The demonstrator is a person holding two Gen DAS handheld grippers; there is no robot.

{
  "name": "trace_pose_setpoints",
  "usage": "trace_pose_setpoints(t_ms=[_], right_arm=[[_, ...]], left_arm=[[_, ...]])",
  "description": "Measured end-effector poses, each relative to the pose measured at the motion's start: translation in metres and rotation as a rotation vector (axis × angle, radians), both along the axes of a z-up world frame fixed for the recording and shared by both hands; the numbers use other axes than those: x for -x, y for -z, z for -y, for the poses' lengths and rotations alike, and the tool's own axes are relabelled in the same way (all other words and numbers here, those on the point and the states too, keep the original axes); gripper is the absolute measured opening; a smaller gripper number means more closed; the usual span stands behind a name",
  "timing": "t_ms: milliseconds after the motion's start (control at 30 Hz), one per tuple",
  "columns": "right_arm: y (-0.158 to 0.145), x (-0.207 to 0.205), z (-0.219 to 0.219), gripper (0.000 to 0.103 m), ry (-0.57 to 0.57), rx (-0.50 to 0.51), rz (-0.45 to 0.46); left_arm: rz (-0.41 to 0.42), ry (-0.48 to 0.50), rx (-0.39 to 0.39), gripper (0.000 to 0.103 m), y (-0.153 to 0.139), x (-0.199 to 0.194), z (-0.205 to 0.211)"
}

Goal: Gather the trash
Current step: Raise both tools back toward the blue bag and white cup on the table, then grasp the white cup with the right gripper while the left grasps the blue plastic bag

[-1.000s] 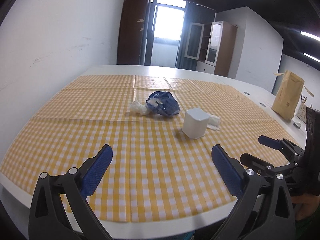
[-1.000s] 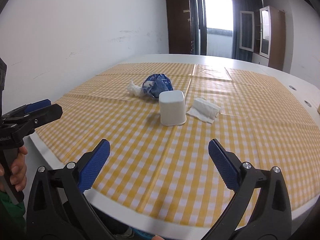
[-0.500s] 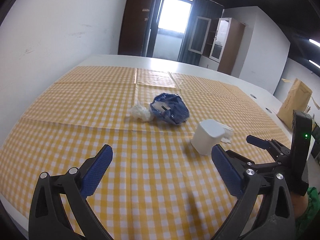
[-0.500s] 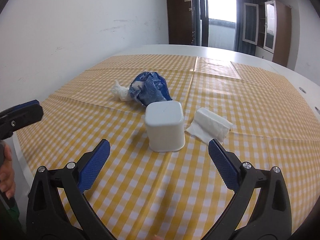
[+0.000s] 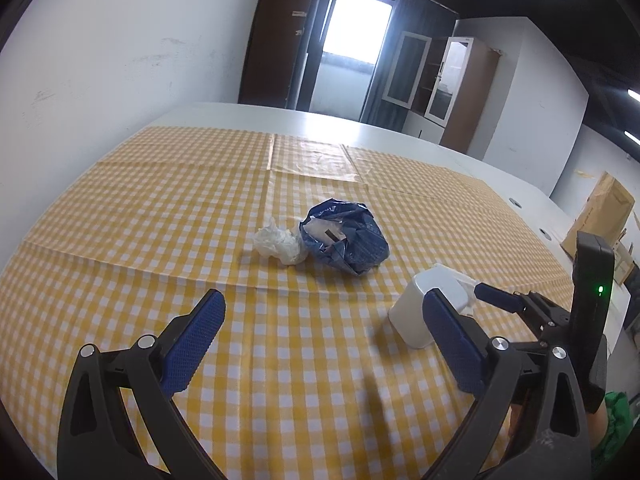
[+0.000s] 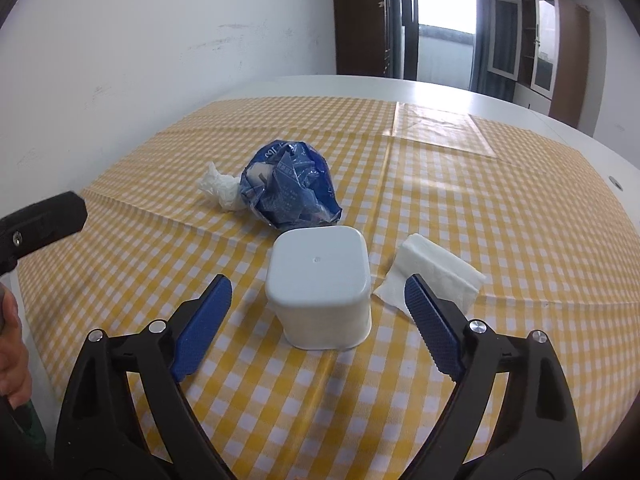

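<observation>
A crumpled blue wrapper (image 5: 346, 240) (image 6: 290, 190) lies mid-table with a crumpled white tissue (image 5: 280, 245) (image 6: 220, 186) touching its left side. An upturned white square cup (image 6: 320, 280) (image 5: 424, 308) stands nearer, with a folded white napkin (image 6: 434, 276) to its right. My left gripper (image 5: 324, 334) is open and empty, short of the tissue and wrapper. My right gripper (image 6: 318, 326) is open and empty, its fingers either side of the cup's near face, not touching it. The right gripper also shows in the left wrist view (image 5: 516, 300).
A yellow checked cloth (image 5: 160, 220) (image 6: 500, 200) covers the white table (image 5: 360, 128). A white wall runs along the left. A brown paper bag (image 5: 600, 216) stands at the table's far right. Cabinets and a doorway are behind.
Both grippers have moved forward over the table toward the trash. The cup now sits between the right gripper's fingers. Both stay open.
</observation>
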State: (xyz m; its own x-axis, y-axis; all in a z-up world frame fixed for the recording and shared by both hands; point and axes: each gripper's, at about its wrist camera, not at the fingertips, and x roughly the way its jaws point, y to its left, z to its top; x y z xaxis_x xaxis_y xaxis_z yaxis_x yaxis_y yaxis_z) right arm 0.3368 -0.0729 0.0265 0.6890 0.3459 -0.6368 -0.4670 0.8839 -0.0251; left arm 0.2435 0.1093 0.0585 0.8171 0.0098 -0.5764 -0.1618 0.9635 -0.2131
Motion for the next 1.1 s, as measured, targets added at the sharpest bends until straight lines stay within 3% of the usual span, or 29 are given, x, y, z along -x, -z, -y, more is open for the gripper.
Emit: trace_pose_setpoints(t_ms=[200,267,333,500,700,933,1033,1067,1100], right_arm=[[0.007,-0.012,-0.007,0.076,-0.004,0.034,-0.031],[0.009,-0.013,-0.004,0.059,-0.003,0.018,-0.048],[0.009,-0.014,0.0,0.055,-0.003,-0.007,-0.067],[0.008,-0.011,0.004,0.055,-0.005,0.002,-0.06],[0.007,-0.006,0.012,0.055,-0.003,-0.016,-0.066],[0.008,0.001,0.024,0.055,0.009,-0.052,-0.079],[0.008,0.007,0.028,0.055,0.02,-0.06,-0.074],[0.009,0.01,0.029,0.055,0.022,-0.055,-0.069],[0.009,0.012,0.03,0.055,0.023,-0.057,-0.069]], left_arm=[[-0.02,-0.006,-0.015,0.096,0.0,-0.025,0.001],[-0.029,0.003,-0.027,0.096,0.002,-0.034,0.003],[-0.037,0.003,-0.029,0.096,0.005,-0.043,0.004],[-0.072,0.006,-0.032,0.096,0.011,-0.068,0.005],[-0.12,0.031,-0.127,0.096,0.016,-0.099,0.02],[-0.175,0.066,-0.169,0.092,0.031,-0.136,0.035],[-0.191,0.086,-0.171,0.08,0.038,-0.149,0.036],[-0.203,0.096,-0.16,0.066,0.041,-0.152,0.037],[-0.209,0.103,-0.149,0.044,0.043,-0.154,0.037]])
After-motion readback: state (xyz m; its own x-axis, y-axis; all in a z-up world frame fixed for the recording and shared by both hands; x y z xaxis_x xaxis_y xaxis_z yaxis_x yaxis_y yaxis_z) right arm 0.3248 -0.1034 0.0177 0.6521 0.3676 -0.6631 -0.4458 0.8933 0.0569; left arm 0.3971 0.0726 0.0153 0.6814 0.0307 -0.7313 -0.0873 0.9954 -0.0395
